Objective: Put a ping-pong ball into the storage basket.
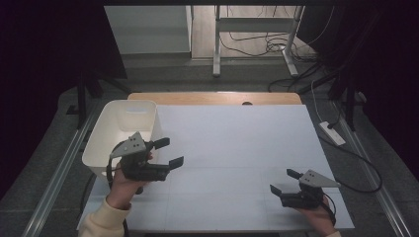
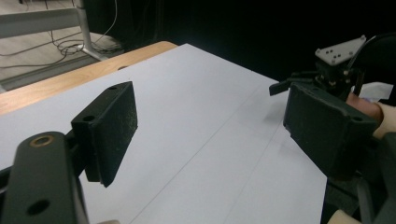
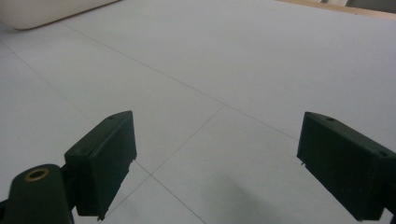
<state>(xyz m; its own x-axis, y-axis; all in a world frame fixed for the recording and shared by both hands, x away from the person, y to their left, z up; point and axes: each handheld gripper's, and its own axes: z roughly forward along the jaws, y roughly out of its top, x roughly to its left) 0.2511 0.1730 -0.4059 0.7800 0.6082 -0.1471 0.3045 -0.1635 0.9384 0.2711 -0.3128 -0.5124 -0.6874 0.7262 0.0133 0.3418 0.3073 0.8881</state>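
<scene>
Grippers are sitting apart over the white table (image 1: 232,143), and both are showing wide-open jaws with nothing between them. In the high view the left gripper (image 1: 169,152) is hovering at the table's left side, just beside the near right corner of the white bin (image 1: 101,136), its jaws pointing rightward across the bare surface. The left hand (image 1: 123,185) is wrapping the grip from below, cream sleeve trailing off the bottom edge. Over on the near right, the right gripper (image 1: 285,181) is resting low by the table's front edge, jaws angled toward the left and equally spread. Looking along the left gripper's own jaws, the right gripper (image 2: 299,84) is showing farther off against the dark background. From the right gripper view, a pale curved edge of the bin (image 3: 51,11) is peeking in at the top left corner. Whether the bin is holding anything is hard to say from this angle; its inside looks plain white.
</scene>
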